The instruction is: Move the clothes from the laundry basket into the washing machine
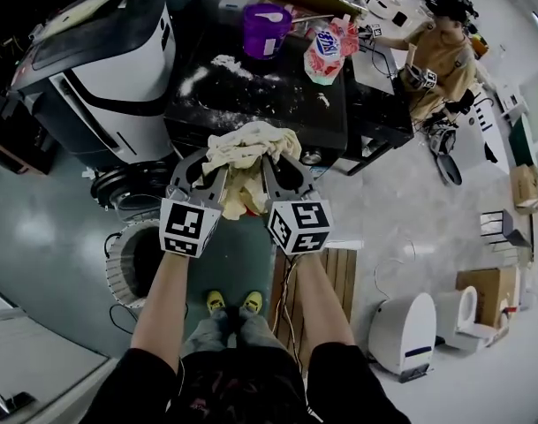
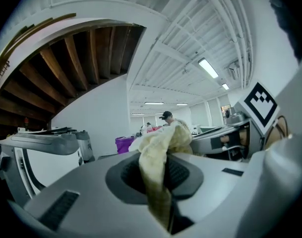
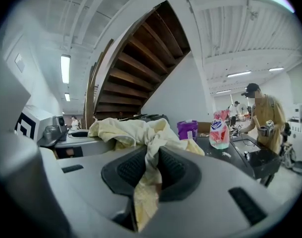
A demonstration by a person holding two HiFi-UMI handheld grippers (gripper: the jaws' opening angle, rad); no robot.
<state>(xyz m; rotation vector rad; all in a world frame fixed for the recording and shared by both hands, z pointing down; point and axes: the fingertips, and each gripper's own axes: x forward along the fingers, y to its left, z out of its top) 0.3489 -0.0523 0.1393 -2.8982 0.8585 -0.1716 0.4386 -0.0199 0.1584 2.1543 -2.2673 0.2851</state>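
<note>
No lettering can be read anywhere here.

The tabletop blocks upper centre, with a tub and bag on it; a machine fills upper left. The floor at left lies open beside the basket.

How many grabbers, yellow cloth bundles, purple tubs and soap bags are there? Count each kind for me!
Grippers: 2 (left gripper, right gripper)
Yellow cloth bundle: 1, pinched by both
Purple tub: 1
Soap bag: 1
Total: 5
</note>
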